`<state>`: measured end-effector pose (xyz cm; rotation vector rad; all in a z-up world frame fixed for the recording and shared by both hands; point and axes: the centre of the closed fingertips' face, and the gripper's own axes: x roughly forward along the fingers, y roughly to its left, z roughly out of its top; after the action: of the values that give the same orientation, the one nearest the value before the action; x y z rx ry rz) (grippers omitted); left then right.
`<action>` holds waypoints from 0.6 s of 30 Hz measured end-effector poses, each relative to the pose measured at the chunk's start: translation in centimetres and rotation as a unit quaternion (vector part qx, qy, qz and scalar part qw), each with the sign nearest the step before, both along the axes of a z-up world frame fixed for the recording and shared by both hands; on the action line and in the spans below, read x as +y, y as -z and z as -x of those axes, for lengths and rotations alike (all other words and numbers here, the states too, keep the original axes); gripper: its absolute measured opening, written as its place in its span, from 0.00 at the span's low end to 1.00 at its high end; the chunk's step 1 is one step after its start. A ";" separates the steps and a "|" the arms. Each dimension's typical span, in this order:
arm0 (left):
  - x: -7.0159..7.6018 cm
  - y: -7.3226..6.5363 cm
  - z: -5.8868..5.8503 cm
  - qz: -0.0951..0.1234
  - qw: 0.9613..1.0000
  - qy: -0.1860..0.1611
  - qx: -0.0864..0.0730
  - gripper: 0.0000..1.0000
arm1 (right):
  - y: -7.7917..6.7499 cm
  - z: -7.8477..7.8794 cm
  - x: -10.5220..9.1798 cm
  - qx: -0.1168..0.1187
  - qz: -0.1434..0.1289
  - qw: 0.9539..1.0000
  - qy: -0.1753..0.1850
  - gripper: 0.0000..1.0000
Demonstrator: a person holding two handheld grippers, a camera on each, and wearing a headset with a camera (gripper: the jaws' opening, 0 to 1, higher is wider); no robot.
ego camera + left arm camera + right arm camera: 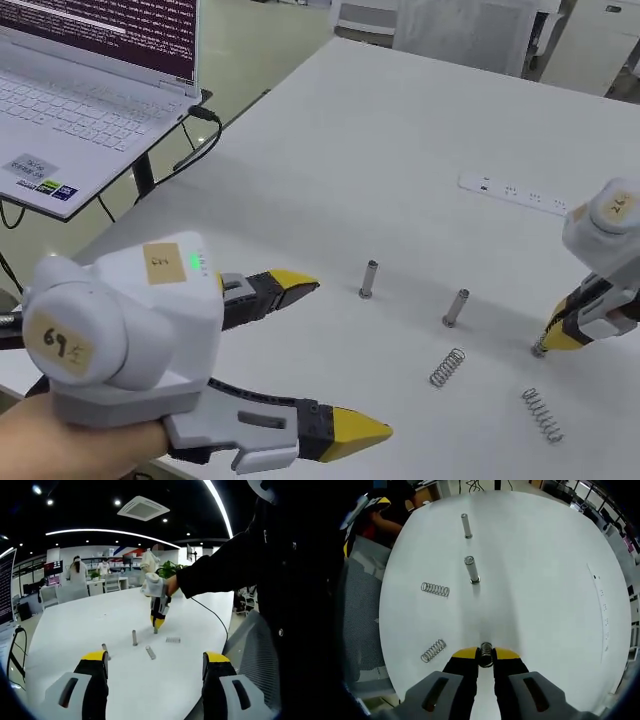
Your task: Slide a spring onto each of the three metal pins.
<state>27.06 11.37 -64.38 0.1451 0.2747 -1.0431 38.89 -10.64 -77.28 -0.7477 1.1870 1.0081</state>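
Right tool [486,653]: jaws clamped on a spring [486,658], tips down close to the table [545,580]. Can't tell if a pin sits under it. Straight ahead of it stand near pin [472,569] and far pin [466,525], both upright. Off its left side lie loose spring A [435,589] and loose spring B [433,650], both flat. Left tool [350,358]: jaws spread wide, nothing between them, above the table, well apart from the right tool.

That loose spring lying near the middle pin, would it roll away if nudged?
Probably yes: the spring is a round coil lying on its side on the smooth table, so it likely rolls sideways. Thin open wire suggests it is light and squashes easily.
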 end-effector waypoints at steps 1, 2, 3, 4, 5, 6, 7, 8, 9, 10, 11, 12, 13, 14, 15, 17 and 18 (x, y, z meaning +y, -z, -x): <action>0.0 0.0 0.0 0.000 1.000 0.000 0.000 0.74 | 0.0 0.0 0.0 -0.001 0.000 1.000 0.000 0.09; 0.0 0.0 0.0 0.000 1.000 0.000 0.000 0.74 | 0.0 0.0 0.0 -0.002 0.000 1.000 0.000 0.09; 0.0 0.0 0.0 0.000 1.000 0.000 0.000 0.74 | 0.0 0.0 0.0 -0.002 0.000 1.000 0.000 0.09; 0.0 0.0 0.0 0.000 1.000 0.000 0.000 0.74 | 0.1 0.0 0.0 -0.002 -0.001 1.000 0.000 0.09; 0.0 0.0 0.0 0.000 1.000 -0.001 0.000 0.74 | 0.1 0.0 0.0 -0.003 -0.001 1.000 0.000 0.09; 0.0 0.0 0.0 0.000 1.000 -0.001 0.000 0.74 | 0.1 0.0 0.0 -0.003 -0.002 1.000 0.001 0.09; 0.1 0.0 0.0 -0.001 1.000 -0.001 0.001 0.74 | 0.2 0.0 0.0 -0.002 -0.003 1.000 0.001 0.09; 0.1 0.1 0.0 -0.001 1.000 -0.001 0.001 0.74 | 0.2 0.0 0.0 -0.002 -0.003 1.000 0.001 0.09; 0.1 0.0 0.0 -0.001 1.000 -0.002 0.001 0.74 | 0.2 0.1 0.0 -0.002 -0.003 1.000 0.001 0.09; 0.1 0.0 0.0 -0.001 1.000 -0.002 0.001 0.74 | 0.3 0.1 0.0 -0.002 -0.002 1.000 0.002 0.09; 0.1 0.0 0.0 -0.001 1.000 -0.002 0.001 0.74 | 0.3 0.1 -0.1 -0.001 -0.003 1.000 0.002 0.09; 0.1 0.0 0.0 -0.001 1.000 -0.002 0.001 0.74 | 0.4 0.1 -0.1 -0.001 -0.003 1.000 0.002 0.09; 0.1 0.0 0.0 -0.001 1.000 -0.002 0.001 0.74 | 0.4 0.1 -0.1 -0.002 -0.003 1.000 0.001 0.09; 0.1 0.0 0.0 -0.001 1.000 -0.002 0.002 0.74 | 0.4 0.1 -0.1 -0.002 -0.003 1.000 0.001 0.09; 0.1 0.0 0.0 -0.001 1.000 -0.002 0.001 0.74 | 0.5 0.1 -0.1 -0.003 -0.004 1.000 0.001 0.09; 0.1 0.0 0.0 -0.002 1.000 -0.001 0.002 0.74 | 0.4 0.1 -0.1 -0.005 -0.005 1.000 0.001 0.09; 0.1 0.0 0.0 -0.002 1.000 -0.001 0.002 0.74 | 0.4 0.0 -0.2 -0.007 -0.005 1.000 0.000 0.09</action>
<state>27.01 11.45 -64.36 0.1472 0.2797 -1.0416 38.84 -10.80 -77.65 -0.7452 1.1684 1.0061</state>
